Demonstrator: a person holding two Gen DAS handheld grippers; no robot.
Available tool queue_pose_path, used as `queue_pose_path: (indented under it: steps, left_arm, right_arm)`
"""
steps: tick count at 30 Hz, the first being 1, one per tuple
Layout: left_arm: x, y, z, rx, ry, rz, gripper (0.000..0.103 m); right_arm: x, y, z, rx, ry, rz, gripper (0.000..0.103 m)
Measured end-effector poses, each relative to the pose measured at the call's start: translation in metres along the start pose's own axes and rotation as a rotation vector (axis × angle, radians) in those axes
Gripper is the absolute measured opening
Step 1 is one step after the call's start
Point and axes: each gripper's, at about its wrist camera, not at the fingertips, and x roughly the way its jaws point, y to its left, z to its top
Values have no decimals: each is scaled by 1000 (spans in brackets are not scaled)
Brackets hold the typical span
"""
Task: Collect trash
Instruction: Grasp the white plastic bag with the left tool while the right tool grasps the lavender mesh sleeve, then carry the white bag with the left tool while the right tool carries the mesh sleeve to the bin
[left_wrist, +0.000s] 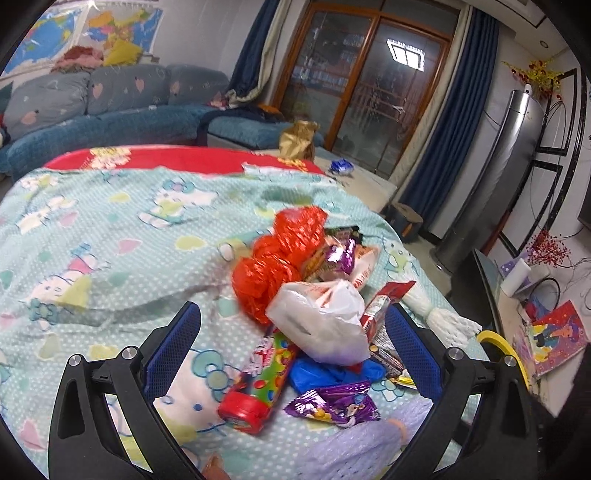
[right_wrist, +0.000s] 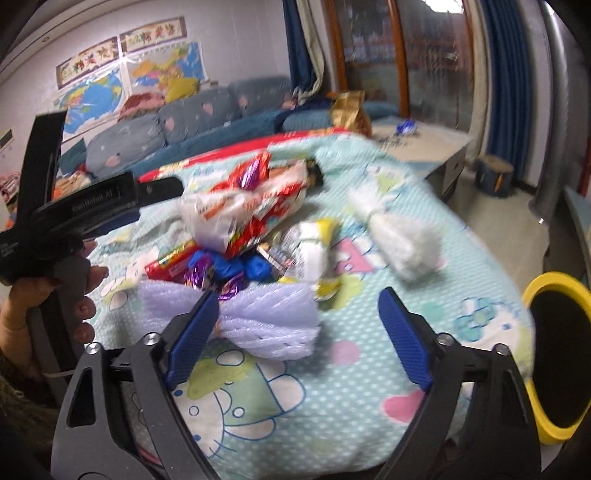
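Note:
A heap of trash lies on a cartoon-print cloth (left_wrist: 110, 221) over the table. In it are an orange plastic bag (left_wrist: 280, 254), a white plastic bag (left_wrist: 325, 321), a candy tube with a red cap (left_wrist: 258, 376), a blue crumpled piece (left_wrist: 325, 373) and a purple wrapper (left_wrist: 336, 402). My left gripper (left_wrist: 291, 310) is open, its fingers standing either side of the white bag without pressing it. My right gripper (right_wrist: 298, 295) is open over a lavender foam net (right_wrist: 266, 321), which touches its left finger. A white foam net (right_wrist: 399, 236) lies apart to the right.
A yellow-rimmed bin (right_wrist: 546, 280) stands off the table's right edge. A person's hand (right_wrist: 79, 295) holds the left tool at the left. Behind are a blue sofa (left_wrist: 110, 110), a gold bag (left_wrist: 299, 138) and a low side table (right_wrist: 424, 144).

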Motion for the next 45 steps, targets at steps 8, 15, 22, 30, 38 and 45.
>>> queue_pose_path:
  steps: [8, 15, 22, 30, 38, 45]
  left_arm:
    - [31, -5, -3, -26, 92, -38, 82]
    - [33, -13, -7, -3, 115, -52, 33]
    - [3, -20, 4, 5, 35, -94, 23]
    - [-29, -32, 24, -1, -55, -139, 21]
    - [-40, -55, 32, 22, -85, -199, 21]
    - [-38, -75, 29, 56, -79, -238, 21]
  right_arm:
    - [23, -10, -16, 128, 129, 163, 38]
    - [-1, -21, -23, 187, 111, 198, 5]
    - [-25, -22, -9, 154, 13, 190, 5]
    - [-49, -49, 9, 195, -68, 151, 4]
    - [-71, -86, 23, 245, -140, 101, 4]
    - [-91, -116, 26, 272, -185, 12, 4]
